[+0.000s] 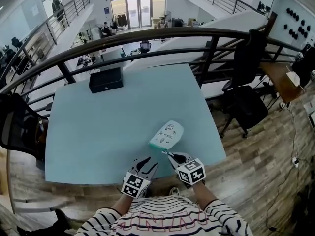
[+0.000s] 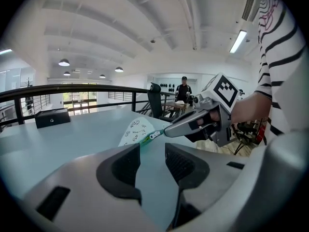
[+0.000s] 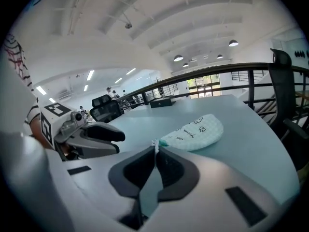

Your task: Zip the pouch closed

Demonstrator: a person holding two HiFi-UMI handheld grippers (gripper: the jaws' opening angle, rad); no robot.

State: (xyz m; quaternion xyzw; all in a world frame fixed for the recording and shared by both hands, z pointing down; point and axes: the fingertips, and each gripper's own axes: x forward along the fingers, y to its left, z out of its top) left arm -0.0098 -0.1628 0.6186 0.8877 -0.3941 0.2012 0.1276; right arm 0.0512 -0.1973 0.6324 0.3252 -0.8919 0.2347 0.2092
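Observation:
A white pouch (image 1: 167, 134) with teal trim and printed doodles lies on the pale blue table (image 1: 98, 132) near its front edge. Its near end looks raised. My right gripper (image 1: 167, 155) is shut on the small metal zipper pull (image 3: 155, 143) at that near end; in the left gripper view its tip (image 2: 166, 132) meets the pull (image 2: 154, 135). My left gripper (image 1: 146, 162) hangs just left of it, short of the pouch (image 2: 135, 131), open with nothing between its fingers. In the right gripper view the left gripper (image 3: 118, 144) shows at the left, apart from the pouch (image 3: 195, 131).
A black box (image 1: 106, 79) stands at the table's far left. A dark railing (image 1: 147, 36) curves behind the table. One black chair (image 1: 19, 124) is at the left, another (image 1: 246, 102) at the right. My striped sleeves are at the front edge.

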